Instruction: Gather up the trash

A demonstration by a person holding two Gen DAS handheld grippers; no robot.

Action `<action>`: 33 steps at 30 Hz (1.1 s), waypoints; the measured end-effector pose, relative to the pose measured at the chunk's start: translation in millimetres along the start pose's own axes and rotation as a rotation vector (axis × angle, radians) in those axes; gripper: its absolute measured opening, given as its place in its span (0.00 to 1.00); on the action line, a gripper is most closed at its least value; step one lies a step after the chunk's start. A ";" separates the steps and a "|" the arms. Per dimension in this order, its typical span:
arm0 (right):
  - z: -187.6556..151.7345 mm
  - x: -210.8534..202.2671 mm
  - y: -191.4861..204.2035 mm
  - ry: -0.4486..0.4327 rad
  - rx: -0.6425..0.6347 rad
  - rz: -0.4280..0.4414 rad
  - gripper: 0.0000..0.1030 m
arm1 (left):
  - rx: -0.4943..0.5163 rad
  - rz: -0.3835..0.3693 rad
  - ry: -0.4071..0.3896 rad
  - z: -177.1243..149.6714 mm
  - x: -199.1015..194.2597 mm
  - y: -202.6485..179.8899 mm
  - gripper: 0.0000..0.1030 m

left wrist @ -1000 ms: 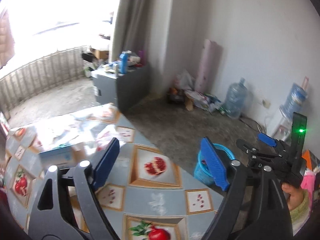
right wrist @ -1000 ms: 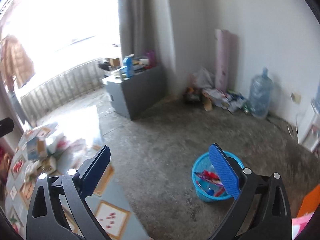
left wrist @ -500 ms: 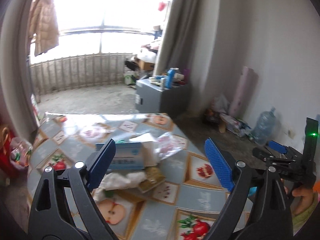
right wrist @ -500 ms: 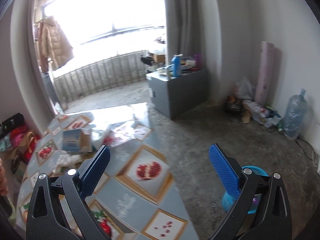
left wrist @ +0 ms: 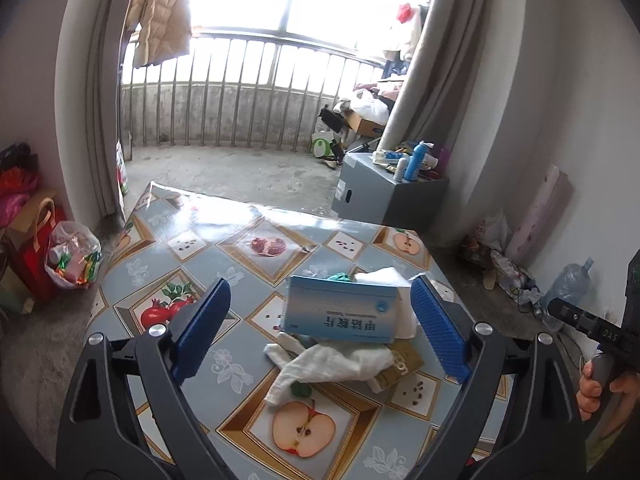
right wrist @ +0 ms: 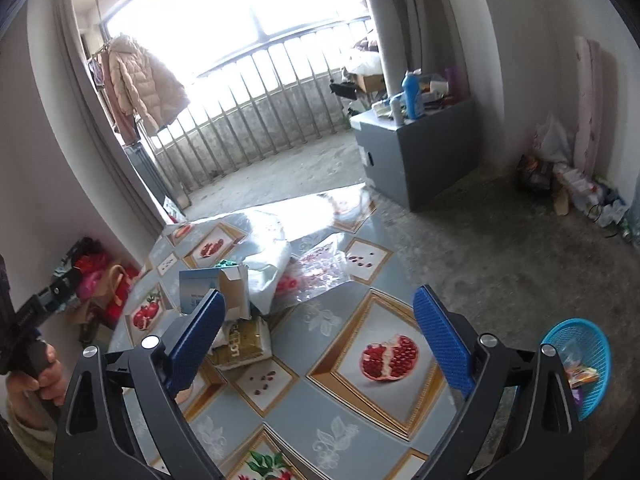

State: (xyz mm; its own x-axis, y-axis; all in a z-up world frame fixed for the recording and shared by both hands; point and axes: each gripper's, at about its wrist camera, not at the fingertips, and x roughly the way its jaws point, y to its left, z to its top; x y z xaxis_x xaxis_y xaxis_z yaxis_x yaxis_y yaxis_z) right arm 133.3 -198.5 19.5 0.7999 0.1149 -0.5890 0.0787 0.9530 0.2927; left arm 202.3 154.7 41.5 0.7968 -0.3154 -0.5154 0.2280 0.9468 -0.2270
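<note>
Left wrist view: the left hand-held gripper [left wrist: 320,322] is spread wide, pinching nothing, above a blue-and-white cardboard box [left wrist: 340,314] lying on crumpled white tissue [left wrist: 332,360] near the table [left wrist: 160,272] edge. The right hand-held gripper [right wrist: 318,338] is closing, nothing between its jaws. A blue plastic basket [right wrist: 580,360] sits on bare floor beside the table.

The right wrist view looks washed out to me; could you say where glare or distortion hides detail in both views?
Right wrist view: the window is blown out, and its glare whitens the far tablecloth. Left wrist view: window overexposed, box print still sharp. Both views: fisheye bending at the edges.
</note>
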 end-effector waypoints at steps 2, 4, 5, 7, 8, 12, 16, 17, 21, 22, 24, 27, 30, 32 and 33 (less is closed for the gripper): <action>4.7 11.6 -1.3 0.023 0.017 0.019 0.87 | -0.022 -0.002 0.013 1.9 9.2 7.3 0.84; 8.9 24.1 -1.6 0.044 0.030 0.035 0.86 | -0.034 -0.007 0.026 2.8 18.2 12.0 0.84; 12.3 32.3 -1.6 0.057 0.037 0.043 0.86 | -0.037 -0.011 0.034 3.3 23.5 14.1 0.83; 16.2 45.6 -0.7 0.078 0.046 0.056 0.86 | -0.045 -0.022 0.051 3.9 34.0 17.3 0.80; 18.8 54.2 -0.5 0.091 0.052 0.064 0.85 | -0.052 -0.034 0.063 4.2 40.7 18.3 0.79; 28.4 87.6 -0.6 0.134 0.067 0.089 0.85 | -0.072 -0.091 0.113 3.3 69.2 17.1 0.75; 38.0 130.7 -8.0 0.178 0.104 0.109 0.85 | -0.068 -0.123 0.166 0.1 106.3 14.9 0.75; 39.6 142.8 -11.5 0.193 0.121 0.116 0.85 | -0.070 -0.126 0.176 -0.7 114.0 14.9 0.75; 43.7 195.6 -28.0 0.273 0.195 0.122 0.85 | -0.100 -0.122 0.225 -5.9 153.2 20.8 0.75; 43.6 208.1 -31.1 0.292 0.209 0.113 0.85 | -0.112 -0.116 0.238 -8.0 163.5 23.0 0.75; 43.1 233.7 -36.4 0.326 0.237 0.094 0.85 | -0.129 -0.112 0.261 -10.8 177.5 27.4 0.75; 40.1 256.4 -31.7 0.339 0.218 0.097 0.81 | -0.151 -0.124 0.286 -17.9 192.7 30.5 0.75; 37.6 264.8 -13.5 0.378 0.168 0.127 0.69 | -0.160 -0.140 0.295 -23.9 197.5 30.3 0.73; 33.8 267.1 -1.4 0.399 0.129 0.135 0.58 | -0.170 -0.157 0.295 -28.2 197.8 28.9 0.70; 31.5 266.9 2.6 0.405 0.112 0.131 0.50 | -0.177 -0.171 0.294 -30.2 196.7 28.3 0.68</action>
State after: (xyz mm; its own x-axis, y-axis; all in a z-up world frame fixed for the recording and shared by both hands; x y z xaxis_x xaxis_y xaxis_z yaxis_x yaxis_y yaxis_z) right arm 365.7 -174.1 -113.2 0.5113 0.3542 -0.7830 0.0742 0.8895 0.4508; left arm 348.6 117.5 -91.3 0.5553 -0.4967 -0.6671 0.2226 0.8616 -0.4562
